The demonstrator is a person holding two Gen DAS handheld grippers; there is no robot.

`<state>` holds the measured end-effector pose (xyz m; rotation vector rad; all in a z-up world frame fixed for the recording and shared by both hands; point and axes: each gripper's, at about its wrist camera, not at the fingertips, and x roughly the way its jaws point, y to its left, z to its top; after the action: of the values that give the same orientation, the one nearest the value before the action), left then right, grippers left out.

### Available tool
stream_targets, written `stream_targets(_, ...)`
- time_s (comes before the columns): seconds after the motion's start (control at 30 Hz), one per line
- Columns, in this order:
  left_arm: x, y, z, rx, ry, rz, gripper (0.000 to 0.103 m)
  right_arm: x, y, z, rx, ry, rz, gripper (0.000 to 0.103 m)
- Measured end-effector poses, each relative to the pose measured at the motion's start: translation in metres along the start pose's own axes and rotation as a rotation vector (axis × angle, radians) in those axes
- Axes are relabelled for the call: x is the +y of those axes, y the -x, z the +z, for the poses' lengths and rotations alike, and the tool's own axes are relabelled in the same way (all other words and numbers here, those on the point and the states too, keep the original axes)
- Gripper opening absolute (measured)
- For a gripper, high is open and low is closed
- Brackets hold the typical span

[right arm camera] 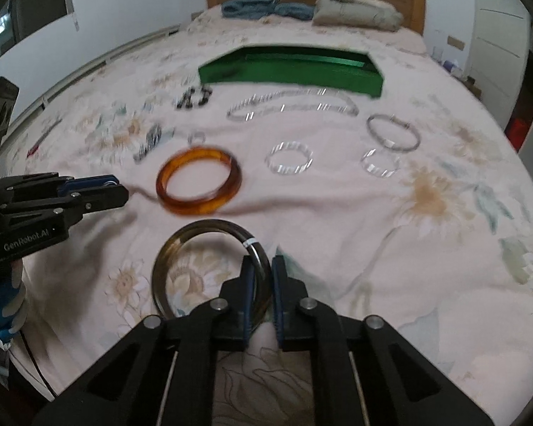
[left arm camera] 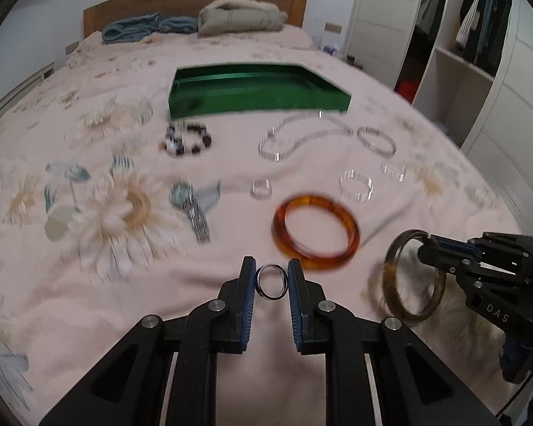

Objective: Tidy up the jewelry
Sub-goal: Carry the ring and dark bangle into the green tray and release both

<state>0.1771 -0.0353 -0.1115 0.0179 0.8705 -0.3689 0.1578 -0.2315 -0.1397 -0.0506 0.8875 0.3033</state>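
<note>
My left gripper (left arm camera: 272, 272) is shut on a small silver ring (left arm camera: 272, 281), held above the bedspread. My right gripper (right arm camera: 263, 266) is shut on the rim of a dark olive bangle (right arm camera: 181, 241); that bangle also shows in the left wrist view (left arm camera: 394, 284). An amber bangle (left arm camera: 314, 230) lies on the bed just ahead; it also shows in the right wrist view (right arm camera: 199, 181). A green tray (left arm camera: 259, 92) sits further back, and shows in the right wrist view (right arm camera: 291, 67). Clear bangles (left arm camera: 356, 185), a clear bead necklace (left arm camera: 302, 135), a dark bead bracelet (left arm camera: 188, 140) and a watch (left arm camera: 190, 206) lie between.
The floral bedspread (left arm camera: 89, 213) covers the bed. A thin silver bracelet (right arm camera: 392, 133) lies at the right. Folded blue and beige clothes (left arm camera: 238, 17) sit by the wooden headboard. An open wardrobe (left arm camera: 462, 53) stands to the right of the bed.
</note>
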Motion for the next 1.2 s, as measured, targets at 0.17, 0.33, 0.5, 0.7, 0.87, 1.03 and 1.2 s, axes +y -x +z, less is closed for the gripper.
stream_targets(0.17,0.016,0.009,0.048,-0.058,0.037,-0.024,0.017,-0.014,0.028,0.031,-0.097,-0.017,-0.050,0.008)
stream_targets(0.33,0.038,-0.002,0.121,-0.113,0.069,-0.007,0.017,-0.037,0.037,0.089,-0.181,-0.019,-0.102,0.008)
stream_targets(0.5,0.059,-0.039,0.190,-0.134,0.105,0.029,0.017,-0.070,0.016,0.166,-0.249,-0.055,-0.146,0.008)
stream_targets(0.7,0.078,-0.115,0.237,-0.070,0.152,0.054,0.017,-0.101,-0.059,0.234,-0.245,-0.141,-0.144,0.008)
stream_targets(0.87,0.092,-0.174,0.246,0.005,0.170,0.066,0.017,-0.125,-0.140,0.251,-0.144,-0.238,-0.101,0.008)
stream_targets(1.03,0.102,-0.211,0.244,0.053,0.193,0.078,0.017,-0.135,-0.190,0.250,-0.042,-0.260,-0.125,0.008)
stream_targets(1.2,0.102,-0.222,0.240,0.054,0.178,0.104,0.017,-0.125,-0.202,0.252,0.002,-0.180,-0.188,0.009)
